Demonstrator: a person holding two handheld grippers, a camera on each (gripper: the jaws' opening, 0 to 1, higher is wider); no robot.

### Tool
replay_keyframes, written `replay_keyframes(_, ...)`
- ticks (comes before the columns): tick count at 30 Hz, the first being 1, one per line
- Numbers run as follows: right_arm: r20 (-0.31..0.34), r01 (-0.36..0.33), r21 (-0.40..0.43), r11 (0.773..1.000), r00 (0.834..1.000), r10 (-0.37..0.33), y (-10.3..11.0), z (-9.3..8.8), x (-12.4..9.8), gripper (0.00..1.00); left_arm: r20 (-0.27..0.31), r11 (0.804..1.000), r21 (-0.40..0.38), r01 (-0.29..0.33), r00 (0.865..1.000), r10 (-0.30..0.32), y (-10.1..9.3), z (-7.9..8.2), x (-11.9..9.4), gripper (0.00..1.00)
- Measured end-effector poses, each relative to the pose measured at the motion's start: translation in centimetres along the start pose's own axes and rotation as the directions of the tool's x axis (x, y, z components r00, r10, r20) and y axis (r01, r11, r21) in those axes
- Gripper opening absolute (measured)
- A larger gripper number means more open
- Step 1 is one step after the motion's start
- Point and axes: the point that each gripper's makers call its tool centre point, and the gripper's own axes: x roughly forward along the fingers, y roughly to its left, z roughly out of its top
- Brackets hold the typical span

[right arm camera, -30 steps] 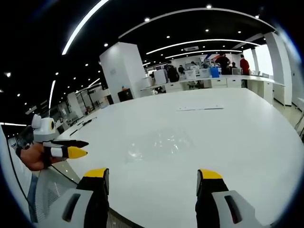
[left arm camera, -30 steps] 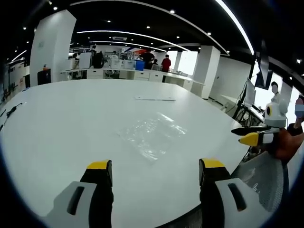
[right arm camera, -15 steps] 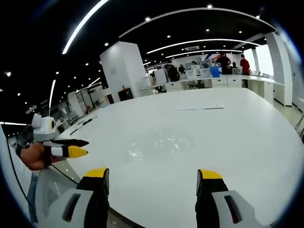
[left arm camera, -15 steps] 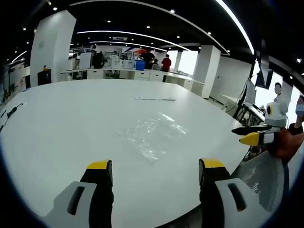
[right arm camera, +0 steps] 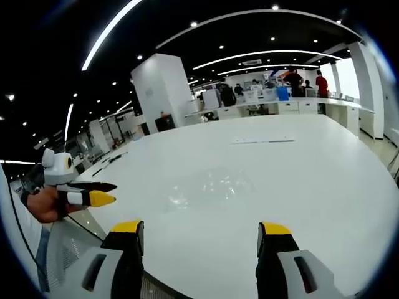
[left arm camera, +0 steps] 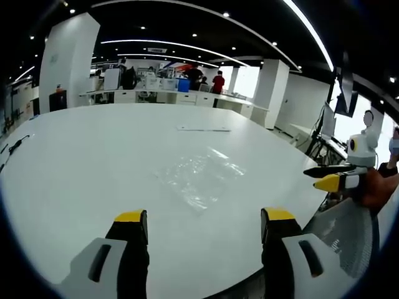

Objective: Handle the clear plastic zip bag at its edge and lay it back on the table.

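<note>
The clear bag (left arm camera: 201, 176) is lying flat on the white table (left arm camera: 75, 162), well ahead of both tools. The left gripper (left arm camera: 202, 227) is hovering over the near edge, jaws spread wide and holding nothing. The right gripper (right arm camera: 201, 240) is likewise hovering wide open and empty, with the bag (right arm camera: 209, 187) untouched.

Open office — a wide white table (left arm camera: 75, 156), white pillars (right arm camera: 161, 87), desks behind, dark ceiling with curved light strips (left arm camera: 312, 28).
</note>
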Motion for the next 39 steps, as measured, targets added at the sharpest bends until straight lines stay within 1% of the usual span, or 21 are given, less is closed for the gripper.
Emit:
replay_keyframes(15, -0.014, -0.002, 0.0, 1.0, 1.0, 0.002, -0.1, -0.3, 0.2, 0.73, -0.002, 1.0, -0.007, 0.001, 1.0, -0.001, 0.2, -0.1, 0.1, 0.73)
replay_keyframes(19, -0.017, -0.001, 0.0, 1.0, 1.0, 0.001, -0.3, -0.5, 0.2, 0.73, 0.006, 1.0, -0.014, -0.003, 1.0, 0.003, 0.4, 0.0, 0.1, 0.73)
replay_keyframes(21, -0.027, -0.003, 0.005, 1.0, 1.0, 0.003, -0.3, -0.7, 0.3, 0.73, 0.007, 1.0, -0.013, -0.003, 1.0, 0.003, 0.3, 0.1, 0.1, 0.73)
replay_keyframes(22, -0.043, -0.005, 0.008, 1.0, 0.999, 0.005, -0.3, -1.0, 0.4, 0.73, 0.006, 1.0, -0.012, -0.003, 1.0, 0.003, 0.2, 0.1, 0.1, 0.73)
replay_keyframes(29, -0.067, -0.006, 0.001, 1.0, 0.998, 0.006, 0.0, -1.2, 0.6, 0.73, 0.009, 1.0, -0.016, -0.005, 1.0, 0.006, 0.4, 0.0, 0.1, 0.73)
replay_keyframes(39, -0.097, -0.026, -0.025, 0.999, 0.995, 0.024, 0.4, -1.4, 1.1, 0.71, 0.009, 1.0, -0.013, 0.001, 1.0, -0.001, 0.5, 0.0, 0.1, 0.73)
